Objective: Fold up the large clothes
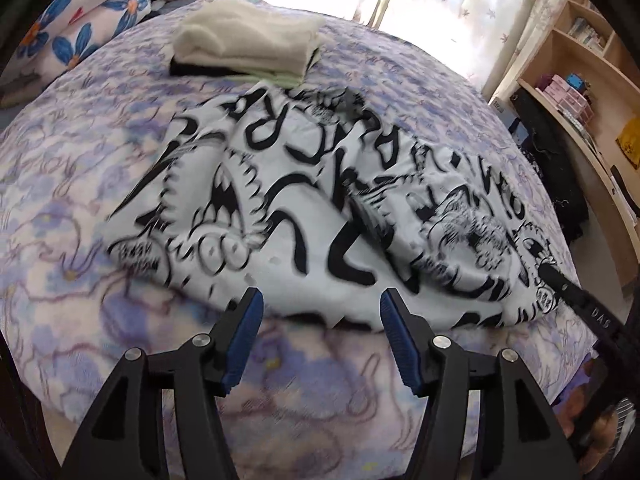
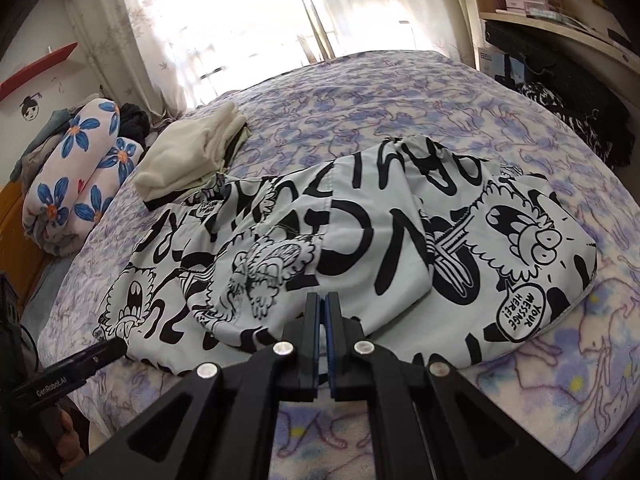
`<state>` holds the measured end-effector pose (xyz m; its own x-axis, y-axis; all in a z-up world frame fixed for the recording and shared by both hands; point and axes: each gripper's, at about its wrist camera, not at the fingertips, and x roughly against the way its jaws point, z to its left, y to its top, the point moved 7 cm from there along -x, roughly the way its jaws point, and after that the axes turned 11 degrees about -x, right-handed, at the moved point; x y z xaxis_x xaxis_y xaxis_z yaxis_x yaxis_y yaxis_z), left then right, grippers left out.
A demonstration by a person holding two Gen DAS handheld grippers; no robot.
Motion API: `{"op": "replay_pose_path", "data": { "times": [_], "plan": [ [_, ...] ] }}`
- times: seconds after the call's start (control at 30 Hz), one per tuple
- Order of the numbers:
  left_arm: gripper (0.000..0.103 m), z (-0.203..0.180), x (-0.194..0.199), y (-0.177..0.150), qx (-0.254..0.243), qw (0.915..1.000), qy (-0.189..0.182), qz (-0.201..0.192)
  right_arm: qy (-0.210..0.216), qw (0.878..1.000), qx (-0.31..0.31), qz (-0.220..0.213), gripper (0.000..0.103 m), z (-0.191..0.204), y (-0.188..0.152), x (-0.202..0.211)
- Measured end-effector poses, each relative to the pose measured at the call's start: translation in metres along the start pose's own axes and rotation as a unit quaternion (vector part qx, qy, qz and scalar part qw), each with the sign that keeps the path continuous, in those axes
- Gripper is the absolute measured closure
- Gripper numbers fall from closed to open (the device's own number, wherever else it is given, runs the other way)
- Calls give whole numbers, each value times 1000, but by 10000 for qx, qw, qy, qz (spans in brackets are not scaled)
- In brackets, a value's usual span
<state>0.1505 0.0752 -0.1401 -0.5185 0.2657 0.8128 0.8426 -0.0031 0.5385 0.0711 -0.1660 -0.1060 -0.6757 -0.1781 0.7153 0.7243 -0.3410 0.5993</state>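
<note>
A large white garment point(image 1: 280, 208) point(image 2: 360, 220) with black cartoon print lies crumpled and partly doubled over on the purple-flowered bed cover point(image 1: 60, 200) point(image 2: 400, 92). My left gripper point(image 1: 320, 300) stands open just short of the garment's near edge, with nothing between its blue pads point(image 1: 244, 336). In the right wrist view the left gripper point(image 2: 118, 346) shows at the garment's near left corner. My right gripper point(image 2: 322, 300) is shut, its tips over the garment's near part, and no cloth shows between the jaws. In the left wrist view the right gripper point(image 1: 552, 270) rests at the garment's right end.
A stack of folded cream and dark clothes point(image 1: 248, 44) point(image 2: 192, 148) sits on the bed beyond the garment. A rolled blue-flowered quilt point(image 1: 80, 32) point(image 2: 76, 176) lies at the far left. Wooden shelves point(image 1: 580, 92) point(image 2: 560, 12) stand right of the bed, with a curtained window behind.
</note>
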Motion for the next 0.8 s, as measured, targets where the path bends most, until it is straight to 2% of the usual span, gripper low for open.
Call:
{"op": "replay_pose_path", "data": {
  "times": [0.17, 0.4, 0.6, 0.8],
  "plan": [
    [44, 12, -3, -18, 216, 9996, -34, 171, 91, 9998, 149, -6, 101, 15, -6, 0],
    [44, 29, -16, -35, 675, 9966, -331, 341, 109, 9994, 323, 39, 101, 26, -14, -3],
    [42, 41, -31, -32, 1126, 9910, -720, 79, 90, 9993, 353, 65, 101, 28, -17, -6],
    [41, 54, -53, -15, 1307, 9884, -749, -211, 69, 9993, 362, 96, 101, 28, -17, -10]
  ]
}}
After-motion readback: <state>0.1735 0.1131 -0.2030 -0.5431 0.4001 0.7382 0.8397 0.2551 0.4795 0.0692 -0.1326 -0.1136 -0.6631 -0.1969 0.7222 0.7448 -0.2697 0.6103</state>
